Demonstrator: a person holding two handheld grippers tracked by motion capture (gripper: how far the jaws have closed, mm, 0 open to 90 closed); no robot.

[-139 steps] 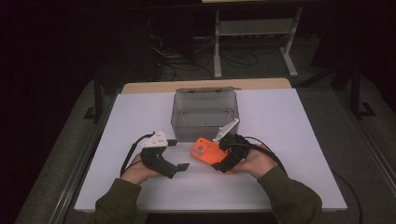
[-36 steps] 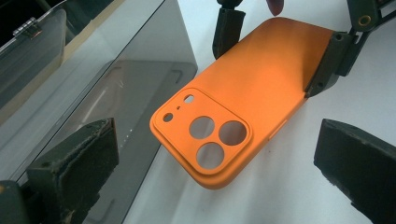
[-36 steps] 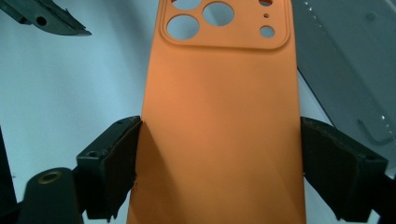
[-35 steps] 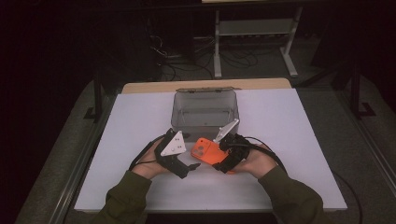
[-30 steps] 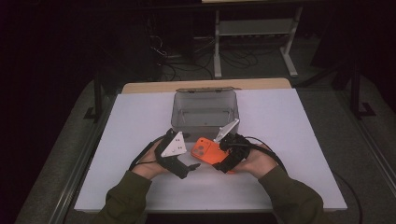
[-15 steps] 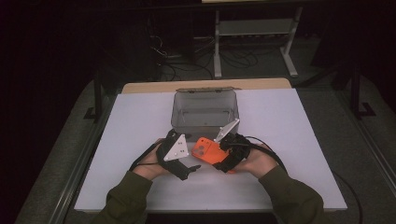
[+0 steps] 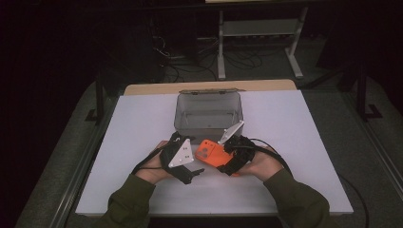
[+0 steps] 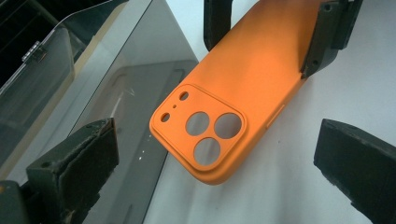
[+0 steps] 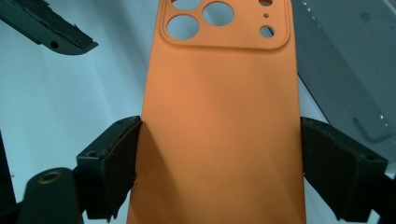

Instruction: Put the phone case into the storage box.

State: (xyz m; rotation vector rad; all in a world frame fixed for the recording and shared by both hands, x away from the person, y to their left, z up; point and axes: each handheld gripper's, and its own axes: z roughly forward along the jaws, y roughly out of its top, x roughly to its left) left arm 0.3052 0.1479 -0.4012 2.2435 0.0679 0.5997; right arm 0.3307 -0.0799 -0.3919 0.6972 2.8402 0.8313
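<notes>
In the high view the left gripper (image 7: 186,164) has swung in since a few seconds ago — it was lying flatter at about 9 o'clock of the orange phone case (image 7: 210,152), and now its grey plate tilts up and its nose points at the case, close beside it. The right gripper (image 7: 227,159) holds the case as before, just off the white table (image 7: 304,142), at 6 o'clock of the grey box (image 7: 209,111). By my reading this sets up a handover, or a two-handed hold, before the case goes toward the box. In the left gripper view the jaws stand wide apart and hold nothing; the case (image 8: 233,93) hangs ahead between them, its camera end nearest, with three round holes in a raised, rounded square. The right gripper's dark pads (image 8: 327,32) clamp its far end at 1 o'clock. The box's smooth clear lid (image 8: 60,60) rises at 10 o'clock. In the right gripper view the jaws are clenched on the case's long edges (image 9: 219,126) — matte, soft-looking, rubbery, with rounded corners. The pads (image 9: 116,158) are rough black foam, frayed at the edges. The box's grey floor (image 9: 345,74) shows at 2 o'clock.
</notes>
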